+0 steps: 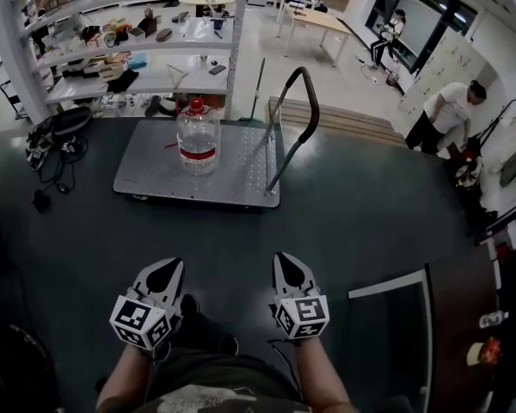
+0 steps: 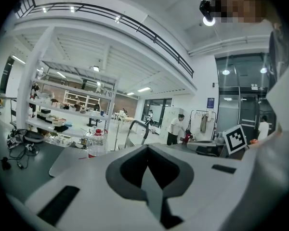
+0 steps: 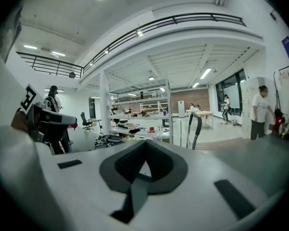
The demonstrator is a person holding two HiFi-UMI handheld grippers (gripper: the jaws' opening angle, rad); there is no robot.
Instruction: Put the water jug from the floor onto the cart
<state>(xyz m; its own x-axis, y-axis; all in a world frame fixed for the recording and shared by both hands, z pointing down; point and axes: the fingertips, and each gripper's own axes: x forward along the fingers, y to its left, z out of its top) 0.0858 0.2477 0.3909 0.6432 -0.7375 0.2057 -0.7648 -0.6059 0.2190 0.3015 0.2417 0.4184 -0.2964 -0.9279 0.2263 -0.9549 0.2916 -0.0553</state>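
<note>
On the grey perforated metal platform of the flat cart, the clear plastic water jug with a red cap and a red label band stood upright, near the platform's middle and somewhat toward its far edge. The cart's black tubular push handle rose from the platform's right end, apart from the jug. The cart rested on the dark floor, well apart from the person, whose two forearms reached into the bottom of the head view. The left gripper, white with dark pads and a marker cube, was held low just in front of the person's body, its jaws closed together with nothing between them; the left gripper view showed the pads meeting in a single seam and the jug small and far off to the left. The right gripper was beside it, a little apart, likewise closed and empty, pointing toward the cart. Behind the cart stood white shelving loaded with assorted items, a tangle of black cables lay on the floor to the cart's left, and a person in a white shirt bent over at the right.
</note>
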